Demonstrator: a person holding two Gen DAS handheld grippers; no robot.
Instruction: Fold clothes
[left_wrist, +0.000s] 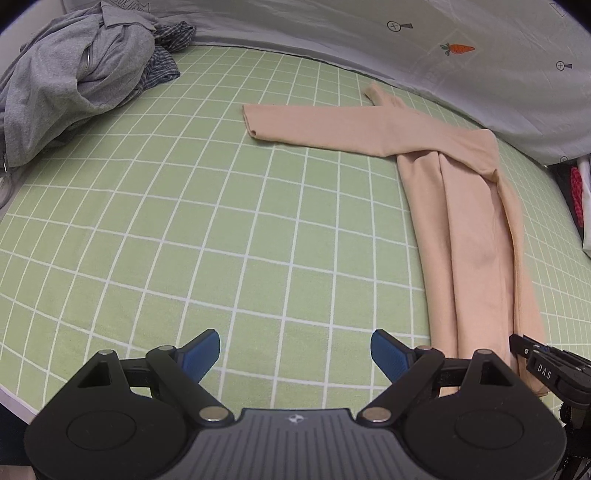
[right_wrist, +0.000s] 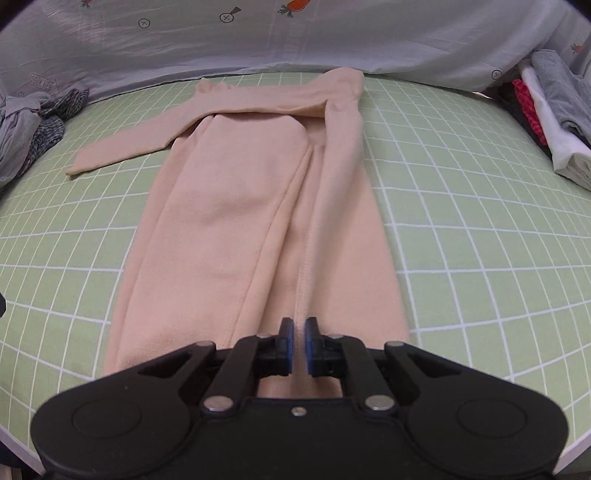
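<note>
A peach long-sleeved top (right_wrist: 236, 206) was laid lengthwise on the bed (right_wrist: 461, 229), its sides folded inward and one sleeve (left_wrist: 314, 125) stretched out toward the left edge. Its near hem was met by the right gripper (right_wrist: 299, 345), whose jaws were nearly closed; whether fabric was pinched could not be told. The left gripper (left_wrist: 295, 354) was held wide open and empty over bare sheet. Crumpled grey clothes (left_wrist: 74, 74) were heaped at the far left corner, and folded garments (right_wrist: 554, 122) were stacked at the right edge.
</note>
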